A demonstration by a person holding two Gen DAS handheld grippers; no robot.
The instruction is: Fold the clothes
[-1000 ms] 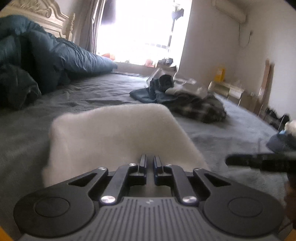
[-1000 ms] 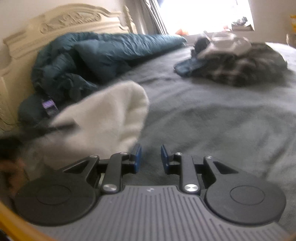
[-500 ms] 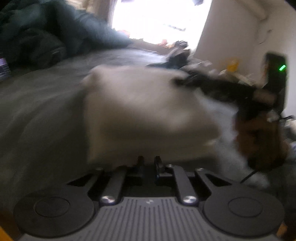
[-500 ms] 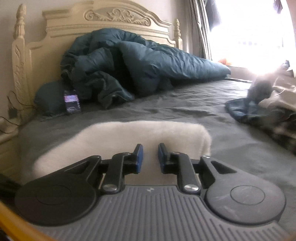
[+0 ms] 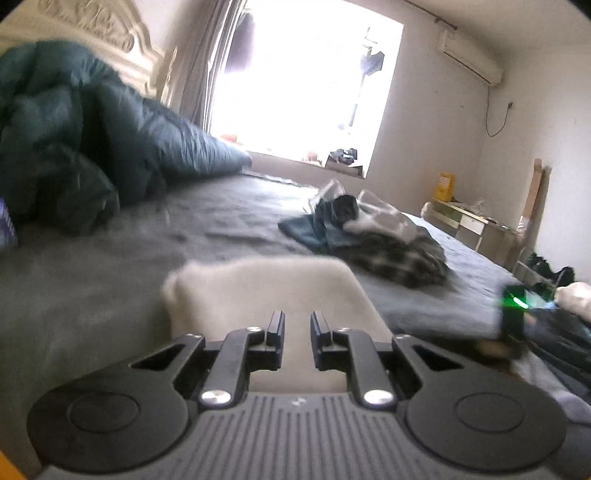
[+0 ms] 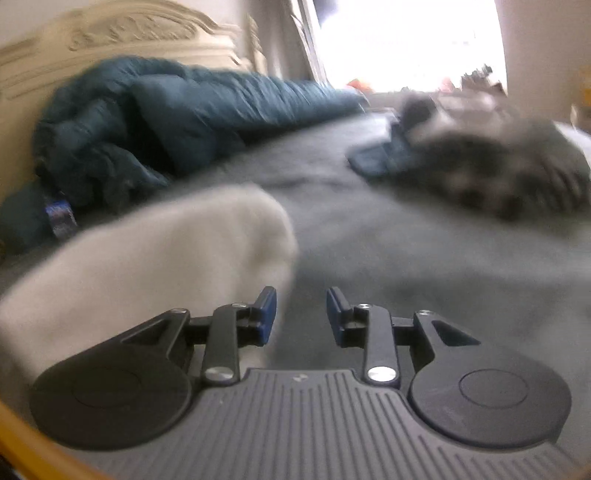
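- In the left wrist view we see the left gripper (image 5: 297,328) with its black fingers (image 5: 276,326) a little apart. They have just been opening. The folded white fleecy garment (image 5: 266,291) lies on the grey bed sheet (image 5: 92,280) right ahead of and under the tips, showing through the gap, but the pads do not press on it.
- Beyond the fingers and to their right we see a heap of dark plaid and blue clothes (image 5: 373,236) on the bed, well apart from the white garment.
- Far left of the fingers a dark teal quilt (image 5: 74,147) is bunched against the cream carved headboard (image 5: 96,26).
- At the right edge a blurred black device with a green light (image 5: 514,302) shows; we cannot tell more of it.
- In the right wrist view we see the right gripper (image 6: 301,310), its blue-padded fingers (image 6: 266,308) apart with only bed sheet (image 6: 406,258) between them. They have just been opening.
- The white garment (image 6: 159,266) lies left of these fingers, its edge just beside the left pad; whether they touch we cannot tell, as the picture is blurred.
- The clothes heap (image 6: 480,162) sits far ahead to the right, the quilt (image 6: 166,122) far ahead to the left.
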